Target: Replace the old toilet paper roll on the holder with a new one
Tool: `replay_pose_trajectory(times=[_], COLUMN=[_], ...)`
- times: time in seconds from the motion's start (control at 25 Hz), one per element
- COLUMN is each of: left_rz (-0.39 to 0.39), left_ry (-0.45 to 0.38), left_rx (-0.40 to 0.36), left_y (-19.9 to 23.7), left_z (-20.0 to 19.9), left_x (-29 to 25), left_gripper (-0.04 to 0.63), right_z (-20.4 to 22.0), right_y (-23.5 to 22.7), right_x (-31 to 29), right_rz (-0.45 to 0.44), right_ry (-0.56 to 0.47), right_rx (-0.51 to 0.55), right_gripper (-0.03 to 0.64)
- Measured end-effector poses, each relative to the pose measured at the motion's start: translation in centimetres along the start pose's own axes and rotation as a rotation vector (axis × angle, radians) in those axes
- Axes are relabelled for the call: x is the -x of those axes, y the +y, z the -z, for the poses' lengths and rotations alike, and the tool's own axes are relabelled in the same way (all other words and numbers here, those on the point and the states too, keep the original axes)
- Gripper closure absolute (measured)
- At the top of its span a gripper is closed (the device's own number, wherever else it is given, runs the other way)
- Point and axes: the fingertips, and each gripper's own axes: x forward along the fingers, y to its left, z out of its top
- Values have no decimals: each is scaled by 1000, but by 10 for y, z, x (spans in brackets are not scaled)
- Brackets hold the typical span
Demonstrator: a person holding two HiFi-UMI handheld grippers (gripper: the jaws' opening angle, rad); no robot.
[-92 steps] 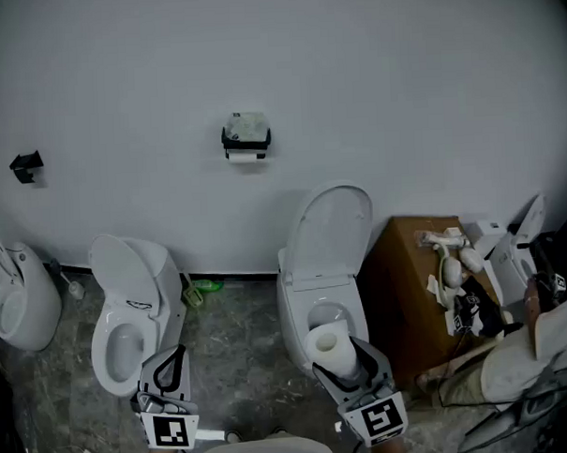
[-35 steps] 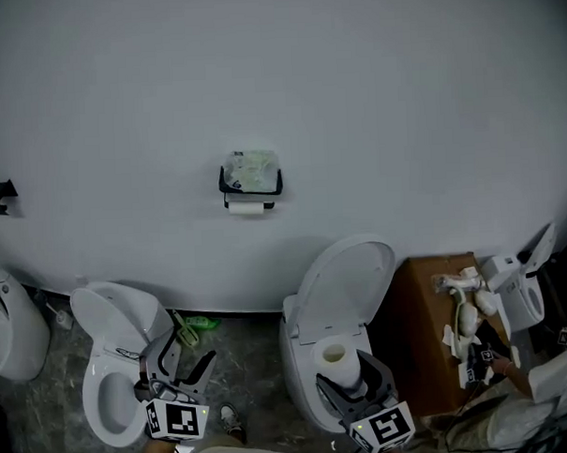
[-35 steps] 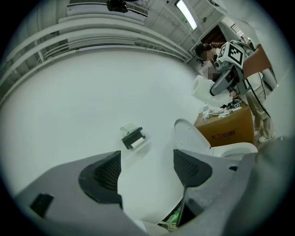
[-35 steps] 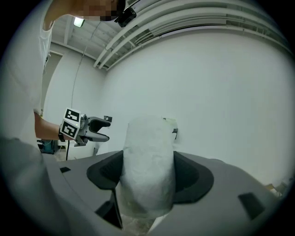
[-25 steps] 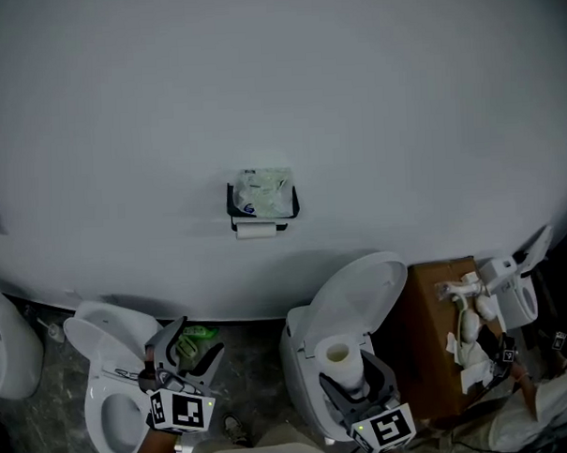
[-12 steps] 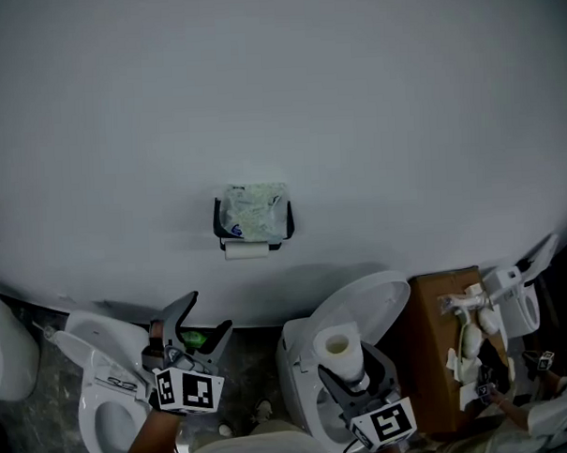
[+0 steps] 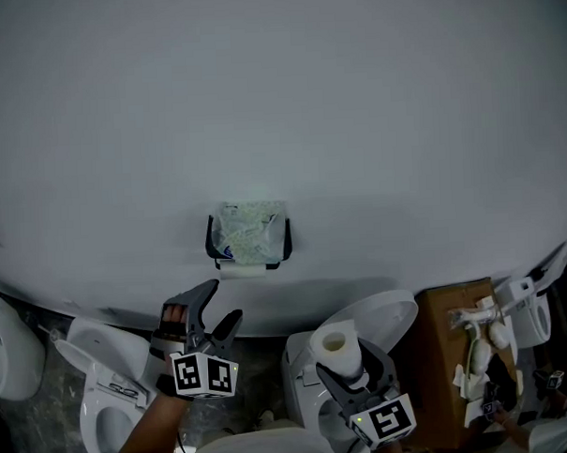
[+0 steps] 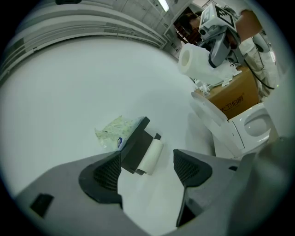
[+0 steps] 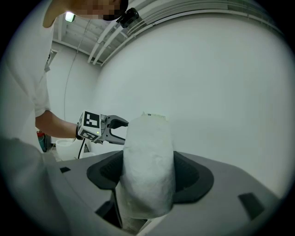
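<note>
There were two rolls and one holder. The black, boxy wall holder (image 7: 212, 245) carried the thin old roll (image 7: 240, 269) beneath a crinkled plastic packet (image 7: 251, 230). The fat new roll (image 7: 334, 345), soft white and cylindrical with a hollow core, stood upright in the right gripper (image 7: 351, 366), whose ribbed pads pressed on its sides. The left gripper (image 7: 221, 303) had its jaws wide apart and empty, short of the holder.

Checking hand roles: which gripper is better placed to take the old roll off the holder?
Left, probably. The left gripper is open and empty, aimed at the old roll on the holder; the right gripper is shut on the new roll.
</note>
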Motion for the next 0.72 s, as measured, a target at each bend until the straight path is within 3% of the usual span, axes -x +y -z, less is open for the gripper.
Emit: replay_pose_trajectory(times=[0.72], left_rz=[26], left_ry=[177], left_rx=[-178], left_y=[-12], left_z=[15], left_x=[-85], left_gripper=[256], right_z=[13], right_y=[-20], right_x=[-14], right_rz=[-46], right_ry=[-16], right_rx=[-56], right_gripper=[305])
